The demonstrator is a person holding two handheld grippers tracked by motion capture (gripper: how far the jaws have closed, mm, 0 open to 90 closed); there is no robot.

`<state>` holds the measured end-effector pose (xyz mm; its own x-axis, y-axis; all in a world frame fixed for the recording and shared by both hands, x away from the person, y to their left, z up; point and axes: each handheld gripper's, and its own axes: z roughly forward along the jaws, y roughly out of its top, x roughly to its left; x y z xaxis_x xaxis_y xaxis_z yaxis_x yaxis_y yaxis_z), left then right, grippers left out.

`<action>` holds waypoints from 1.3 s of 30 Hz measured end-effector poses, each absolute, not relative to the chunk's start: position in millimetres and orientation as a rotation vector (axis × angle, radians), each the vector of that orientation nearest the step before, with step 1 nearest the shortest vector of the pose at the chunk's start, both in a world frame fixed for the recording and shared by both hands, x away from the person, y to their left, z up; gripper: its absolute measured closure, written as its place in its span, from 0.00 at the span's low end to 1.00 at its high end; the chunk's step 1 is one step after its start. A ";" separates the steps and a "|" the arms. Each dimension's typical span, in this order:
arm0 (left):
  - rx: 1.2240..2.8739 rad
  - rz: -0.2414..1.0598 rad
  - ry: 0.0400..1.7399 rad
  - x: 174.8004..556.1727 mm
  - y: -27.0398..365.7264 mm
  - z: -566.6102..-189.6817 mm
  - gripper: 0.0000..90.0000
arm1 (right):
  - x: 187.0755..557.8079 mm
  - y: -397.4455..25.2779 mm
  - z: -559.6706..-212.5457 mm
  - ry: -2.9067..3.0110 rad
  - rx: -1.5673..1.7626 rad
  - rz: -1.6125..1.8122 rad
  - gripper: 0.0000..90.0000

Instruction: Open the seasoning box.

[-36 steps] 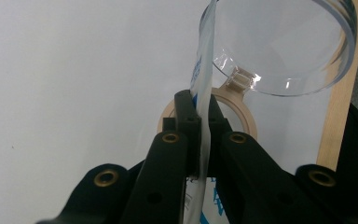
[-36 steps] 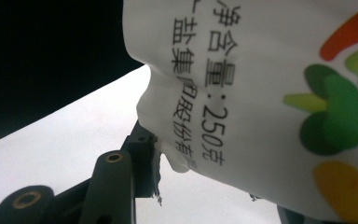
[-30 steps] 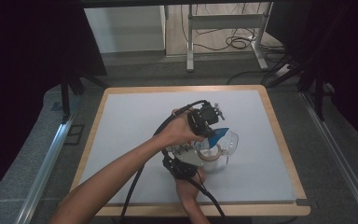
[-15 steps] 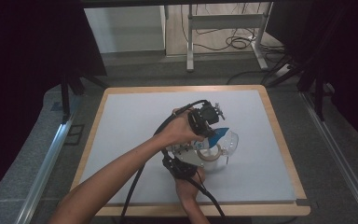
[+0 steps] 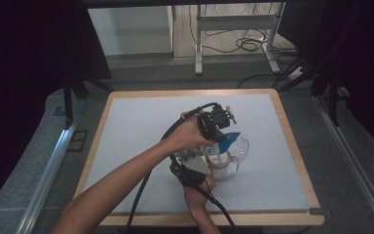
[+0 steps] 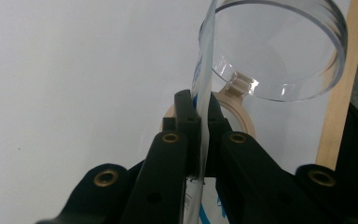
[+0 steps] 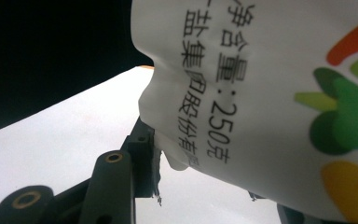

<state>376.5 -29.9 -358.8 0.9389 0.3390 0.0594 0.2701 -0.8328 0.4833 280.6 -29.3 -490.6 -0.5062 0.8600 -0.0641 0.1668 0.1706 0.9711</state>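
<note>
A: The bag (image 7: 261, 93), a white printed pouch, is in both our tools. Nearest us, the right tool (image 5: 191, 168) holds it low: in the right gripper view a black jaw is pressed against a torn edge of the film, with printed characters and coloured shapes just above it. We judge that jaw pair pinched on the bag, though its far jaw is hidden behind the pouch.

B: And the left tool (image 5: 213, 126)?

A: Farther out and higher. In the left gripper view its two jaws are pressed together on the bag's thin edge (image 6: 204, 93), which rises straight up between them.

B: So where does the bag sit relative to the jar?

A: Just past the left tool lies a clear jar (image 6: 279, 51) on its side, mouth toward us, touching a tan ring (image 6: 237, 109) on the counter (image 5: 141, 122). The bag's long axis runs from the right tool up and away toward the left tool, its blue end (image 5: 231, 141) over the jar in the high view.

B: Which hand leads the next move?

A: We judge the left, being nearer the jar; the right steadies the bottom. We cannot tell whether the pouch is open yet.
</note>
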 end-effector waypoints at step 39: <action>2.617 0.188 0.459 377.5 -31.3 -367.0 1.00 | 287.8 -26.7 -491.9 1.833 0.997 1.361 0.61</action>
<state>377.5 -31.3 -367.0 0.9346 0.3518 0.0517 0.2869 -0.8319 0.4751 287.8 -26.7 -491.9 -0.5079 0.8598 -0.0531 0.1978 0.1764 0.9642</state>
